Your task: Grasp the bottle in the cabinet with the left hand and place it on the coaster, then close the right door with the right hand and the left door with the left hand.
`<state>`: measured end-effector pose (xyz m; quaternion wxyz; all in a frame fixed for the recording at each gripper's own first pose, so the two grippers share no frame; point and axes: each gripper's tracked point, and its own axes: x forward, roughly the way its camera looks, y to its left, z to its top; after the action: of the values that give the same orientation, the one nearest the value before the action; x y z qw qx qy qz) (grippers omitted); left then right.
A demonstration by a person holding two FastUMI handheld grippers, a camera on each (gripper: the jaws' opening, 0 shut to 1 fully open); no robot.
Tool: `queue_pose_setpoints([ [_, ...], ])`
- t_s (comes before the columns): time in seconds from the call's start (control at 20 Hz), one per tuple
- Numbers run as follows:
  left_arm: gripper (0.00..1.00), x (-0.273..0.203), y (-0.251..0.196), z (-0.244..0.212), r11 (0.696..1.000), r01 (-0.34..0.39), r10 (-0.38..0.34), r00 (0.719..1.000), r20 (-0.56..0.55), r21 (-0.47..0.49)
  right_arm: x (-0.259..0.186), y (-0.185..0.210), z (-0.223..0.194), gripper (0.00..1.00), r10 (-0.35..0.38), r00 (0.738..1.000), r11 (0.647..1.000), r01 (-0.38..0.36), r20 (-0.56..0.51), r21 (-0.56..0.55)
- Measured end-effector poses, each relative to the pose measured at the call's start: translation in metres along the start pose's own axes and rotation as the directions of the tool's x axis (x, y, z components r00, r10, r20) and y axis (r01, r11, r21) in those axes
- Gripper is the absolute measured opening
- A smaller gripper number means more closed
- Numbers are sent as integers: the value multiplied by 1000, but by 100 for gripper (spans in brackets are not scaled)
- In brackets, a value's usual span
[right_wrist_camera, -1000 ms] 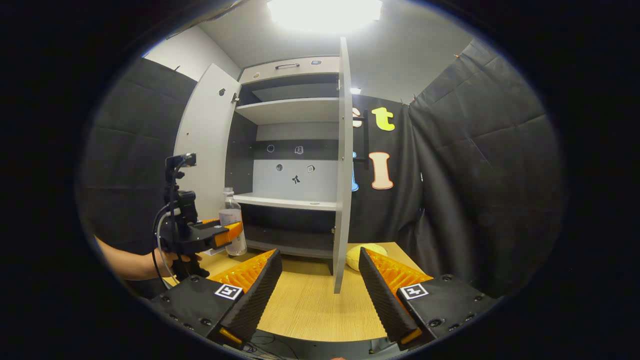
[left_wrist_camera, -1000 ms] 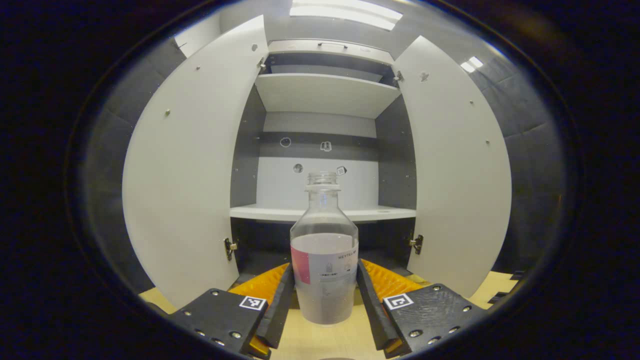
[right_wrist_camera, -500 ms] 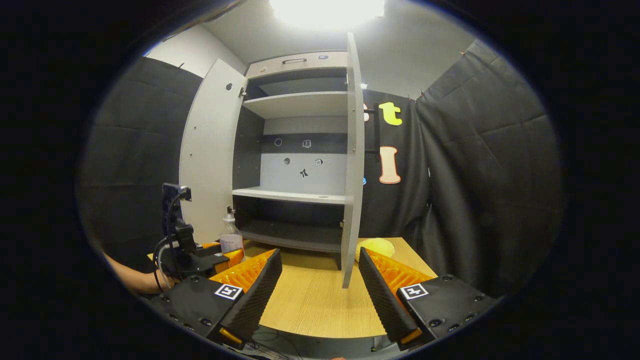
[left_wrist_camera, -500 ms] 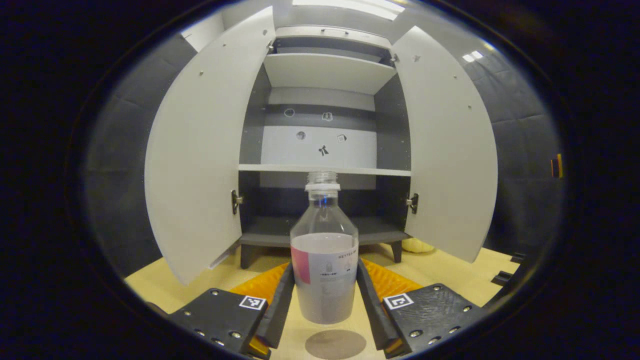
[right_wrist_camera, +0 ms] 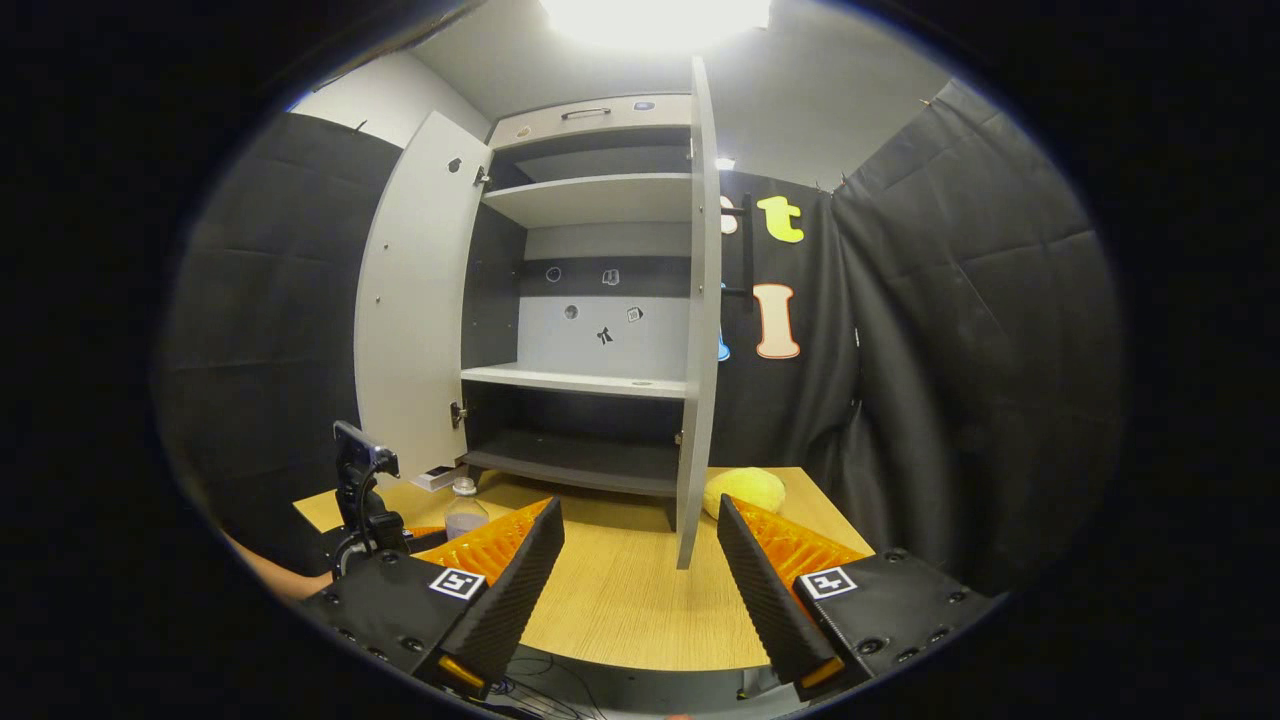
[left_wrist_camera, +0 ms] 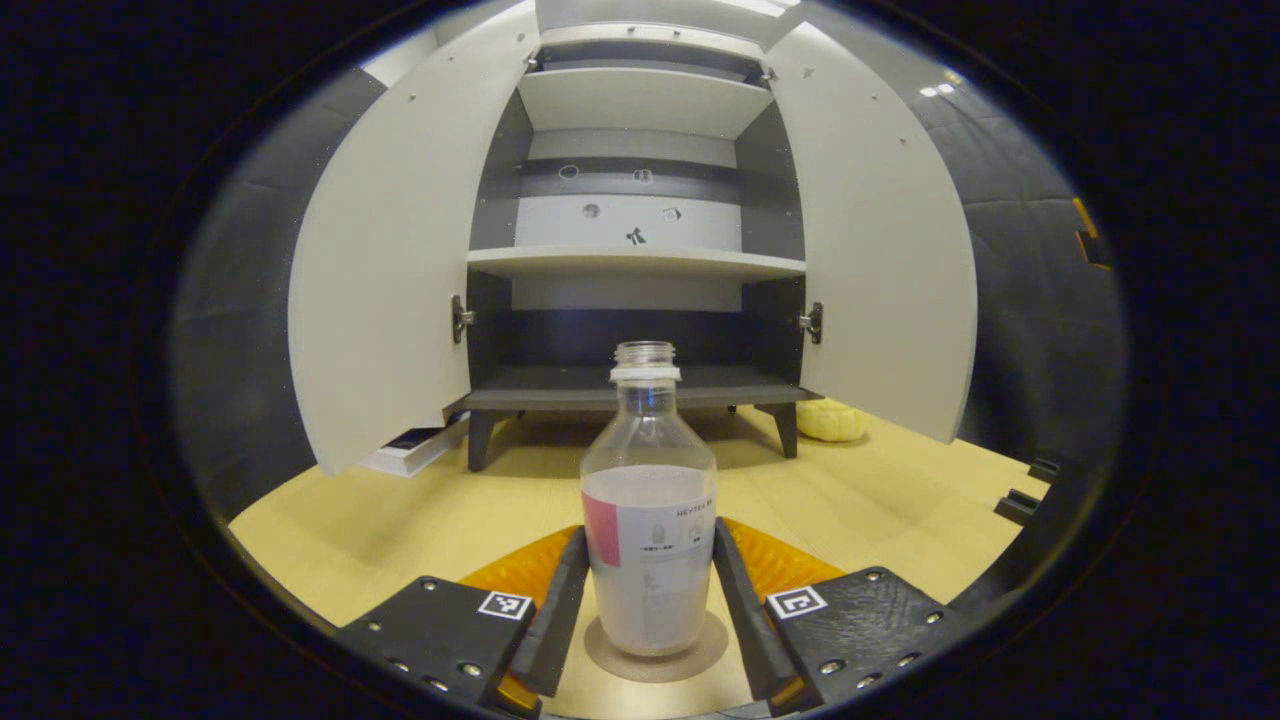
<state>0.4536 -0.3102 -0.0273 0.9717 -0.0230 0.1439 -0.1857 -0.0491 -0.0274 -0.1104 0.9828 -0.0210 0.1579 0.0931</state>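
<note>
A clear uncapped bottle (left_wrist_camera: 648, 520) with a white-and-pink label stands upright at lower centre on a round tan coaster (left_wrist_camera: 656, 657). Behind it, the grey cabinet (left_wrist_camera: 635, 235) stands with left door (left_wrist_camera: 385, 260) and right door (left_wrist_camera: 880, 240) open.

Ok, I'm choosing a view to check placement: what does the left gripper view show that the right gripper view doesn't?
Left gripper view: the coaster under the bottle, and the left gripper shut on it. Right gripper view: the right gripper, open, and the right door edge-on with its handle. Both: the open cabinet, the bottle, a yellow lump.
</note>
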Motion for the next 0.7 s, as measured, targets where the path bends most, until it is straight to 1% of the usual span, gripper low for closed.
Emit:
queue_pose_setpoints([
  [0.15, 70, 0, 1, -2, 1000, -13, 13, 1000, -7, 6, 2, 0, 0, 98, 7, 1000, 1000, -7, -4, 1],
  [0.2, 70, 1, 1, 0, 1000, -15, 15, 1000, -6, 10, 2, -1, 1, 96, 9, 1000, 1000, -9, -1, 4],
  [0.3, 70, 1, 1, -1, 1000, -20, 20, 1000, -12, 24, 4, -2, 1, 98, 12, 1000, 1000, -12, 3, 6],
  [0.35, 77, 1, 0, -4, 999, -24, 25, 999, -22, 31, 4, -2, 1, 98, 14, 1000, 1000, -14, 5, 9],
  [0.45, 77, 2, 1, -3, 998, -37, 39, 999, -33, 43, 5, -3, 2, 98, 17, 1000, 1000, -17, 11, 20],
  [0.5, 78, 2, 2, -3, 998, -43, 45, 998, -42, 46, 6, -4, 2, 98, 18, 1000, 999, -18, 13, 27],
  [0.55, 72, 0, 2, -3, 997, -51, 53, 998, -45, 52, 7, -5, 2, 98, 18, 1000, 999, -19, 17, 33],
  [0.6, 74, -2, 2, 1, 997, -57, 60, 997, -45, 57, 8, -5, 3, 98, 18, 1000, 999, -19, 20, 38],
  [0.7, 97, -7, -3, 16, 997, -54, 56, 998, -36, 59, 10, -8, 4, 98, 17, 999, 998, -18, 28, 53],
])
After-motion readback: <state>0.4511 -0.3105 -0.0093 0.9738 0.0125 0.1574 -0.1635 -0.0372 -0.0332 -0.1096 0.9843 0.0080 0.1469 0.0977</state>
